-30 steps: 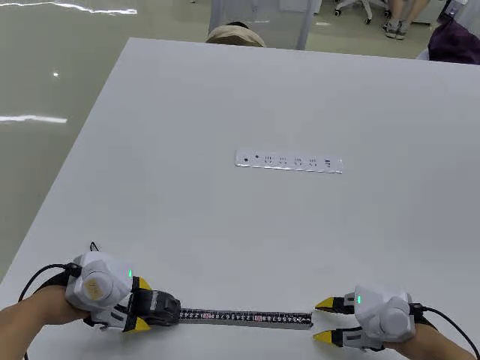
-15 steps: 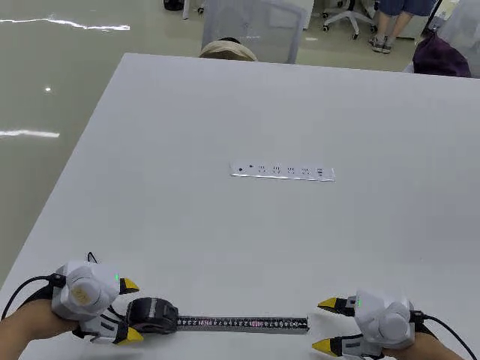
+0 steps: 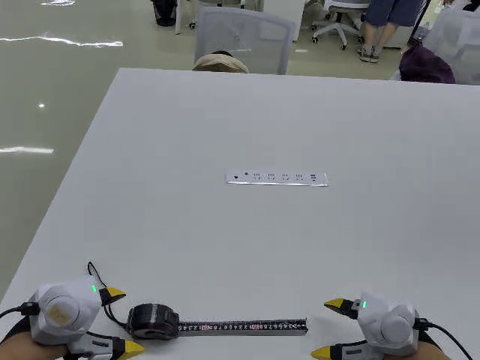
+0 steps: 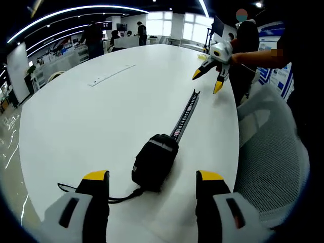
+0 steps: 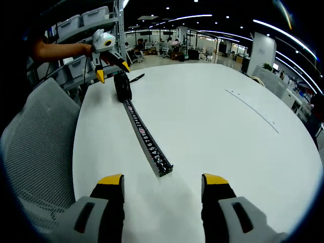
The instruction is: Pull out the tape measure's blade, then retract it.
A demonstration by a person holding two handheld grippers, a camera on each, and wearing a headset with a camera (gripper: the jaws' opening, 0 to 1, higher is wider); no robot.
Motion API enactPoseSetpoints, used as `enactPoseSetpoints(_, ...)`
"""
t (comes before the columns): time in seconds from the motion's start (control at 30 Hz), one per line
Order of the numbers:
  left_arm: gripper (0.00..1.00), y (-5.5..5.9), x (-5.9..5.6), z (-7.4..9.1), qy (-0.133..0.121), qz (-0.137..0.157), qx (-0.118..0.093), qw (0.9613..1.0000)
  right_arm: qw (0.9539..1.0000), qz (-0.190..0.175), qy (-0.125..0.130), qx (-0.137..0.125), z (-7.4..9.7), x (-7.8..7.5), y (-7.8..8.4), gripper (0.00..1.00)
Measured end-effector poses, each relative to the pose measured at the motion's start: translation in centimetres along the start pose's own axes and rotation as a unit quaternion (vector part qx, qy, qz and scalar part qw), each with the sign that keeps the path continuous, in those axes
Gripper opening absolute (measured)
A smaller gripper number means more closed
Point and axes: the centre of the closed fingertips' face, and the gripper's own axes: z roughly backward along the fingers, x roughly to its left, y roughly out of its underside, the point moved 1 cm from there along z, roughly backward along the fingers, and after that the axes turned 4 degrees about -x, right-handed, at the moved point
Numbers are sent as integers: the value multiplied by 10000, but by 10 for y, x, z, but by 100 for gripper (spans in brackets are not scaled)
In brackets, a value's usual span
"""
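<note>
My left tongs released just behind the tape measure on the desk, right tongs released beyond its blade tip, seemingly apart

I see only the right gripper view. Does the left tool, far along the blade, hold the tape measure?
Observer: No. In the left gripper view the left tool is open, and the tape measure lies on the table between its jaws, clear of both.
Operator: What is the black thing beside it?
Observer: A thin black cord, trailing from its back end past one jaw.
</note>
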Motion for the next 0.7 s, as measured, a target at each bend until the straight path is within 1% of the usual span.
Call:
enactPoseSetpoints(0.1, 72, -3, -3, 2, -160, 69, -129, 9998, 9998, -109, 146, -101, 4, 2, -4, 67)
enactPoseSetpoints(0.17, 74, -2, -5, 3, -261, 161, -177, 9994, 9995, -194, 237, -117, 8, 4, -5, 69)
enactPoseSetpoints(0.23, 76, -4, -7, 5, -364, 230, -255, 9987, 9991, -247, 333, -108, 10, 4, -5, 71)
enactPoseSetpoints(0.3, 77, -6, -8, 8, -495, 315, -336, 9977, 9985, -327, 431, -119, 14, 6, -6, 74)
enactPoseSetpoints(0.37, 78, -9, -11, 12, -612, 441, -421, 9963, 9973, -447, 553, -189, 17, 8, -8, 75)
enactPoseSetpoints(0.43, 79, -11, -15, 14, -665, 478, -459, 9956, 9968, -503, 597, -197, 19, 11, -8, 77)
enactPoseSetpoints(0.5, 81, -9, -18, 15, -711, 506, -465, 9951, 9964, -527, 647, -177, 20, 14, -7, 79)
enactPoseSetpoints(0.57, 83, -12, -25, 18, -762, 510, -493, 9946, 9954, -582, 720, -227, 22, 17, -8, 81)
enactPoseSetpoints(0.63, 84, -15, -28, 20, -829, 572, -564, 9933, 9950, -613, 754, -225, 23, 21, -8, 82)
enactPoseSetpoints(0.7, 86, -18, -31, 22, -886, 574, -621, 9925, 9947, -611, 803, -217, 24, 23, -8, 83)
